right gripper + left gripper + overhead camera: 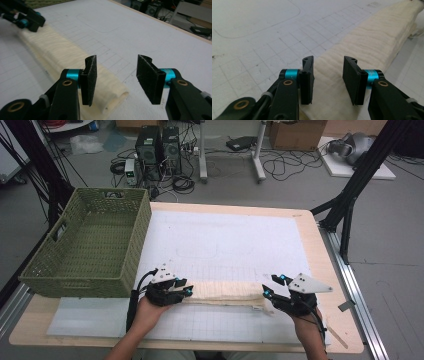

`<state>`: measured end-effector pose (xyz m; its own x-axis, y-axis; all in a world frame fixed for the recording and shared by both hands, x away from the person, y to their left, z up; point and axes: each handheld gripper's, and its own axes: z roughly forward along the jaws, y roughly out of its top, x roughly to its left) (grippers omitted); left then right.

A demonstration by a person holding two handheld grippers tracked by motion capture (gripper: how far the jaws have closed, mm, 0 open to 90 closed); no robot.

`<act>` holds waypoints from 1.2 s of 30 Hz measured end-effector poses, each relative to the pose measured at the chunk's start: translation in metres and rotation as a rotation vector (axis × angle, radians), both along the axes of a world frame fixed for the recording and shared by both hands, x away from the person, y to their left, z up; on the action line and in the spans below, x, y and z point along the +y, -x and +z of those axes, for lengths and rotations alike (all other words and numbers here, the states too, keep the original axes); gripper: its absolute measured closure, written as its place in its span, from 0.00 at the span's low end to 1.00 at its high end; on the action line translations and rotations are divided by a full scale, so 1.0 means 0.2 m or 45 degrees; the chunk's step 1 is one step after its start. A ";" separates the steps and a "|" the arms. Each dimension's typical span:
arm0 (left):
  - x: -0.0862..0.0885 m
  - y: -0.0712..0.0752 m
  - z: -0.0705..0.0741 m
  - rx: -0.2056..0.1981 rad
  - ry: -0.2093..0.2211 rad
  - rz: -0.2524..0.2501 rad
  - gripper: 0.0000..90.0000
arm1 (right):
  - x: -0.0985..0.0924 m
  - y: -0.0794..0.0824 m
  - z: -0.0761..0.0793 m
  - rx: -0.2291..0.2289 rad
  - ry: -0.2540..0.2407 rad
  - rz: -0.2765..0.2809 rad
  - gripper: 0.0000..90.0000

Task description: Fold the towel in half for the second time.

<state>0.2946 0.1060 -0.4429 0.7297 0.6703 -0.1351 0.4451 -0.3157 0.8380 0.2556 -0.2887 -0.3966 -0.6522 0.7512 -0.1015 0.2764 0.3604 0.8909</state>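
On the desk [310, 240], near its front edge, we see a cream folded towel [225, 292] lying flat between the hands. Left tongs [328, 75] spread over its left end, right tongs [117, 77] spread at its right end. Green basket [85, 245] sits back left.

Wooden table [320, 245]: white gridded mat [225, 240], green basket [90, 245] (far left), folded cream cloth [225, 292].

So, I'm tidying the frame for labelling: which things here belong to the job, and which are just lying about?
In the job:
folded cream cloth
left gripper, jaws open over one end
right gripper, jaws open at the other end
green basket, probably

Lying about:
computer towers
floor cables
cardboard box
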 end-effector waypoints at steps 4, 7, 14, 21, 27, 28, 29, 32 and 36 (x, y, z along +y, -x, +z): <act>0.00 0.01 -0.01 0.010 -0.043 -0.013 0.69 | 0.11 -0.10 -0.07 0.053 0.047 -0.042 0.50; 0.01 0.01 -0.02 0.016 -0.055 -0.012 0.69 | 0.18 -0.16 -0.13 0.111 0.083 -0.027 0.49; 0.00 0.05 0.07 -0.096 0.008 0.035 0.69 | 0.27 -0.11 -0.24 0.210 0.203 0.081 0.45; -0.05 0.05 0.06 -0.070 0.014 -0.007 0.68 | 0.26 -0.06 -0.24 0.212 0.211 0.094 0.42; -0.09 0.04 0.00 -0.045 -0.086 -0.035 0.73 | 0.30 -0.05 -0.17 0.138 0.076 0.108 0.40; -0.09 0.04 -0.02 -0.041 -0.114 -0.039 0.74 | 0.31 -0.05 -0.16 0.140 0.068 0.119 0.43; -0.09 0.04 -0.03 -0.039 -0.132 -0.037 0.75 | 0.34 -0.06 -0.17 0.147 0.071 0.140 0.46; -0.09 0.04 -0.03 -0.047 -0.142 -0.034 0.76 | 0.41 -0.07 -0.21 0.189 0.117 0.171 0.58; -0.08 0.04 -0.03 -0.047 -0.144 -0.028 0.76 | 0.39 -0.08 -0.25 0.243 0.140 0.164 0.64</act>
<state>0.2865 0.0903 -0.4496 0.7476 0.6634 -0.0323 0.4068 -0.4188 0.8119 0.2712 -0.2117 -0.4474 -0.7569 0.6521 -0.0438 0.3816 0.4954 0.7804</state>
